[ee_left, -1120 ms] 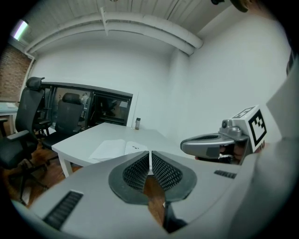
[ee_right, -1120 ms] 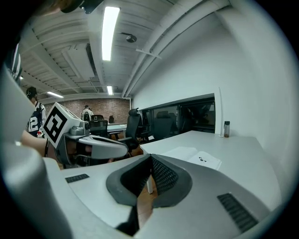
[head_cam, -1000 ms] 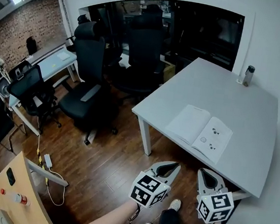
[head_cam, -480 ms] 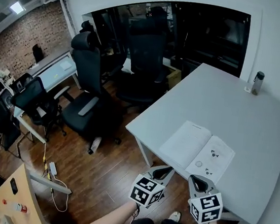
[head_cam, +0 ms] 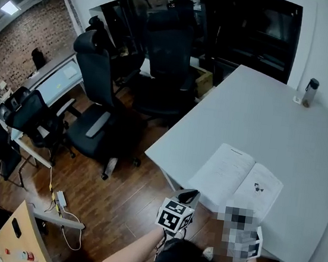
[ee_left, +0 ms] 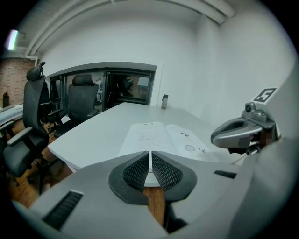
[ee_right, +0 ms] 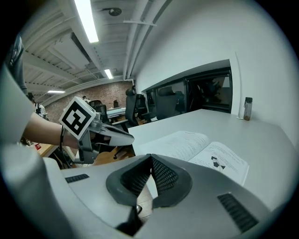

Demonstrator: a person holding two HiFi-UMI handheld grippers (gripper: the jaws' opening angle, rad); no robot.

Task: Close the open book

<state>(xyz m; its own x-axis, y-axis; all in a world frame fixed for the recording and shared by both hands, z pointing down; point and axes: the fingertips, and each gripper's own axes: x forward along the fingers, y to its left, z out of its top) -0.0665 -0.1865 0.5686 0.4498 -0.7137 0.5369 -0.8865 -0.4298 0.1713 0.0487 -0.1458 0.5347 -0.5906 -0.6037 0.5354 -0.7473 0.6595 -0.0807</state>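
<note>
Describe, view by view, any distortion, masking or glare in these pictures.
Head view: the wide-angle lens bows the dark window outline, and a mosaic patch overlies the spot just below the open book. Left gripper view: circular fisheye frame, black corners, open book sharp. Right gripper view: the ceiling strip light blows out white.

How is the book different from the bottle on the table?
The book lies flat and open; the bottle stands upright. The book is wide and white; the bottle is slim with a dark cap. The book sits near the table's front edge; the bottle is at the far edge by the wall. Both rest on the same table.
</note>
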